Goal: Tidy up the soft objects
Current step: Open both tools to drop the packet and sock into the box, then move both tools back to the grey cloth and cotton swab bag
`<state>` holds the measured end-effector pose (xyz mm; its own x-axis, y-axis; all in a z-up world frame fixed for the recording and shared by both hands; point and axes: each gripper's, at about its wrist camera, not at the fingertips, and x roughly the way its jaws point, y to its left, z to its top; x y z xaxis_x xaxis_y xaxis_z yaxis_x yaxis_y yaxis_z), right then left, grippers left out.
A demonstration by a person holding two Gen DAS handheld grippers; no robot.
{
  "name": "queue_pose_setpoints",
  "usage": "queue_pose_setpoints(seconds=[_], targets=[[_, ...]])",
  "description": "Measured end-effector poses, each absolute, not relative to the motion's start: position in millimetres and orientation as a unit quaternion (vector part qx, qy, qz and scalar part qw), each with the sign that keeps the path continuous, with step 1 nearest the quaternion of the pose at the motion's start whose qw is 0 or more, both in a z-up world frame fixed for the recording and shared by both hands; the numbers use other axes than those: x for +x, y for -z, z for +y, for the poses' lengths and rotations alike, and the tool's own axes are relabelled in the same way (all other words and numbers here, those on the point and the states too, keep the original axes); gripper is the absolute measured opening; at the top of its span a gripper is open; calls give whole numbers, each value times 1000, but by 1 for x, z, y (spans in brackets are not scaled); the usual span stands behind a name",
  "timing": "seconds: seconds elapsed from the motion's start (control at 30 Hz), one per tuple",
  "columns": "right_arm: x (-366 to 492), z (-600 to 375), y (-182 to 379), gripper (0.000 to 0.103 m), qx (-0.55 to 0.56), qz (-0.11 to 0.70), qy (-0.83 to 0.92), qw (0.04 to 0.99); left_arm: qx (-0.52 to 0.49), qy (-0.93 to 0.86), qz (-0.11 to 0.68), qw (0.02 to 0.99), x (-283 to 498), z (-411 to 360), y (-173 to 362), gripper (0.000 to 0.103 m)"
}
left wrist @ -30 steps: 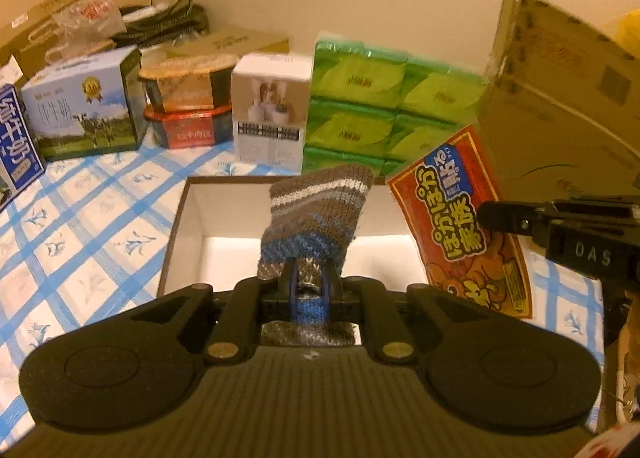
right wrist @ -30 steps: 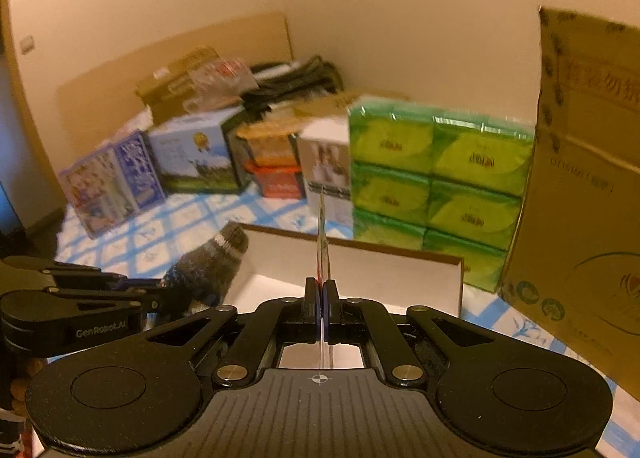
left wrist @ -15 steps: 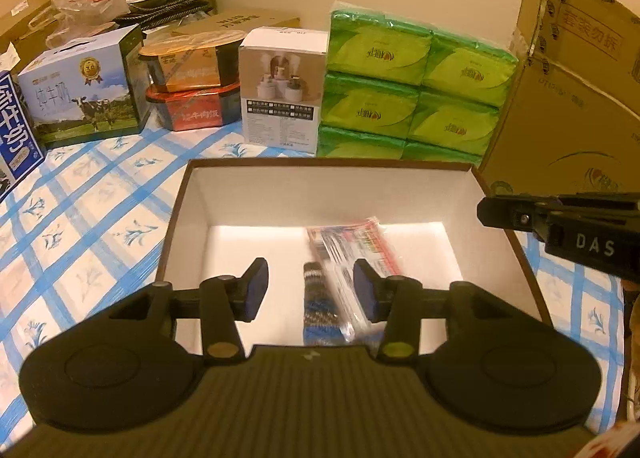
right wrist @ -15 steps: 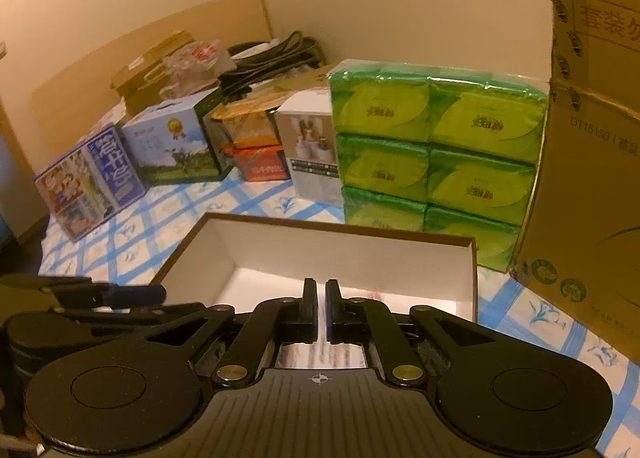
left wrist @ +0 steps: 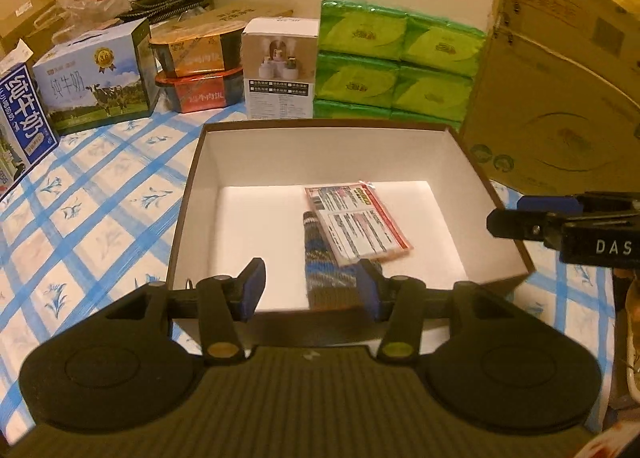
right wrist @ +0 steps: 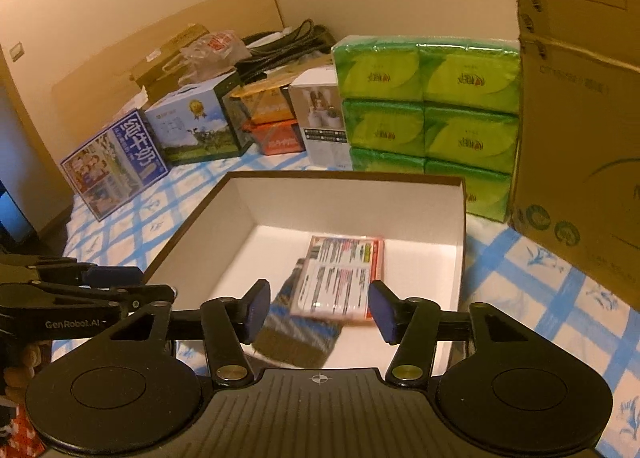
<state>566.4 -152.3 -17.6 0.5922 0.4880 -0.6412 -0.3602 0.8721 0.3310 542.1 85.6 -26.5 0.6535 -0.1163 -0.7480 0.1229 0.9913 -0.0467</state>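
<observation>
A striped knitted sock (left wrist: pixel 316 258) lies flat on the white floor of an open brown box (left wrist: pixel 320 123). A flat printed packet (left wrist: pixel 356 221) rests partly on top of it. My left gripper (left wrist: pixel 312 288) hovers over the box's near edge, jaws still opening, with the sock below them and untouched. In the right wrist view, my right gripper (right wrist: pixel 322 308) hangs above the same sock (right wrist: pixel 296 334) and packet (right wrist: pixel 340 278). Its jaws are also opening and grip nothing. The box rim (right wrist: pixel 344 175) shows behind them.
Behind the box stand stacked green tissue packs (left wrist: pixel 396 69), a white carton (left wrist: pixel 280 69), food tubs (left wrist: pixel 200 73) and milk cartons (left wrist: pixel 92 77). A large cardboard box (left wrist: pixel 560 105) rises at the right. The surface is a blue-checked cloth (left wrist: pixel 100 217).
Both grippers went from shut to open. The left let go of the sock and the right let go of the packet. Both things now lie in the box.
</observation>
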Motion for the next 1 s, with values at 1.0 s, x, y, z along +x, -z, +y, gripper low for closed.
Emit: queue_pose_setpoints(seconds=[1.0], targets=[[384,-205,7,62,95,369,-253,889,-63,31,398,915,339,122,9,55]])
